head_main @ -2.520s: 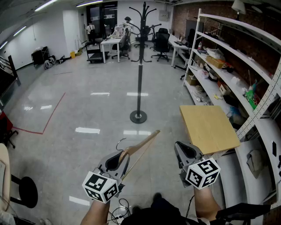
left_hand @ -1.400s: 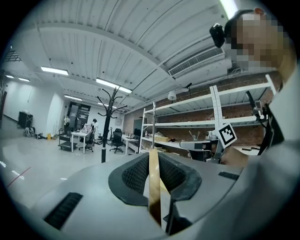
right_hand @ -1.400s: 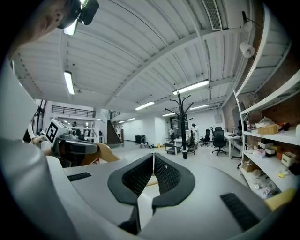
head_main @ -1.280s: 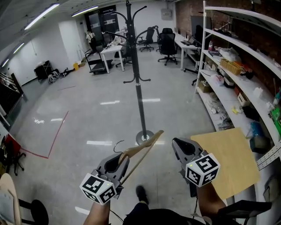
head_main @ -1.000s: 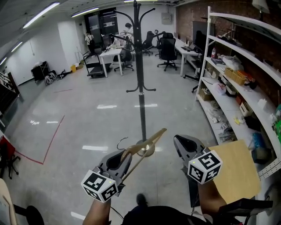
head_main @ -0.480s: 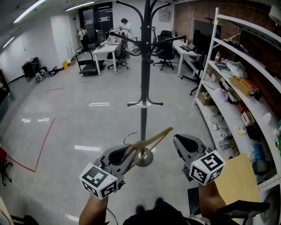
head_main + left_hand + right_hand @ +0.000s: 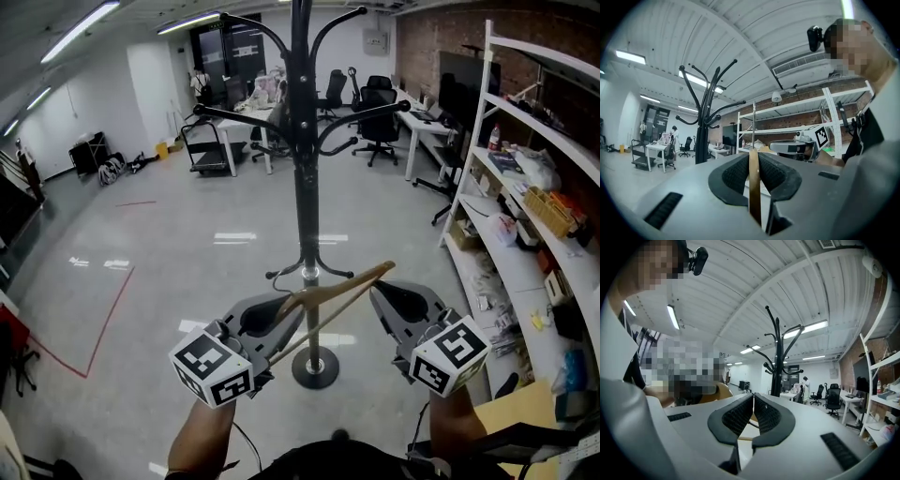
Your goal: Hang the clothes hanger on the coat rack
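A black coat rack (image 7: 300, 141) with curved arms stands straight ahead, its round base (image 7: 315, 367) on the floor just beyond my hands. My left gripper (image 7: 279, 307) is shut on a wooden clothes hanger (image 7: 339, 288), whose bar slants up to the right across the pole. In the left gripper view the hanger's edge (image 7: 753, 187) sits pinched between the pads, with the coat rack (image 7: 700, 136) to the left. My right gripper (image 7: 382, 291) is shut with nothing in it; in its own view the right gripper (image 7: 753, 398) shows its tips touching, the coat rack (image 7: 777, 362) beyond.
White metal shelving (image 7: 525, 187) full of boxes lines the brick wall on the right. Desks and office chairs (image 7: 380, 103) stand at the back, with a person there. A red line (image 7: 103, 314) marks the glossy floor at left.
The coat rack has come much closer and now stands right in front of both grippers. The hanger stays held in the left gripper, lifted slightly.
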`<state>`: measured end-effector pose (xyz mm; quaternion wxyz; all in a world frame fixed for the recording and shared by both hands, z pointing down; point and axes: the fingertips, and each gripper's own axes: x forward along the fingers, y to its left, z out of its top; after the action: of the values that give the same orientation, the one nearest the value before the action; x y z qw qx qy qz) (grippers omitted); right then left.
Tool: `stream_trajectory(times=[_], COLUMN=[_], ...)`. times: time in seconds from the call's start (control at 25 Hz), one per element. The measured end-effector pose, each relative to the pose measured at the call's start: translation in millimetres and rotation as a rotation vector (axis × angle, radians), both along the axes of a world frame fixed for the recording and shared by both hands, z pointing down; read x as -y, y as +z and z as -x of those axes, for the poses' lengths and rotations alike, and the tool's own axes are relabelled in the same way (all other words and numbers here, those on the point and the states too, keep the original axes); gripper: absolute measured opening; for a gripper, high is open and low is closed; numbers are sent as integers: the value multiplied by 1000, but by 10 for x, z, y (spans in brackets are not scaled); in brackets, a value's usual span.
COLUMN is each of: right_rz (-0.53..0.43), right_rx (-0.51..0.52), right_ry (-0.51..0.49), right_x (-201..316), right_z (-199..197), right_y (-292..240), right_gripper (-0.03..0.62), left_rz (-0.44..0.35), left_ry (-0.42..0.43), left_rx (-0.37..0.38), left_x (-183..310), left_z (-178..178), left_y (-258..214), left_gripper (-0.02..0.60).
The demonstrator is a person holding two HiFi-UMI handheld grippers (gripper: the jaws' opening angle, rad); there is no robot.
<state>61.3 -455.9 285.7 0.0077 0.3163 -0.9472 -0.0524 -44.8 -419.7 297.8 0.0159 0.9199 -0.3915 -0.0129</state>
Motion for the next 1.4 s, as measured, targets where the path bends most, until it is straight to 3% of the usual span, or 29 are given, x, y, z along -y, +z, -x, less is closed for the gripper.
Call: stream_trajectory(times=[0.2, 0.32, 0.68, 1.04, 1.4], right_rz=[-26, 7, -14, -6, 16], right_rx=[-6, 11, 17, -6, -7], right_ry=[-28, -13, 53, 133, 164], right_x=[428, 665, 1224, 1513, 1628], right_z=[42, 81, 169, 88, 61], right_y=[-66, -41, -145, -92, 23], right_gripper=[9, 9, 9, 9, 9], left_rz=[5, -2, -17, 30, 49], left_ry=[-15, -10, 41, 157, 265], left_rx=[-13, -26, -50, 17, 38], left_x=[493, 707, 1434, 2000, 2140], left_z=[-16, 53, 279, 144, 119], left_y=[-69, -166, -314, -157, -70], left_gripper=[52, 52, 52, 52, 52])
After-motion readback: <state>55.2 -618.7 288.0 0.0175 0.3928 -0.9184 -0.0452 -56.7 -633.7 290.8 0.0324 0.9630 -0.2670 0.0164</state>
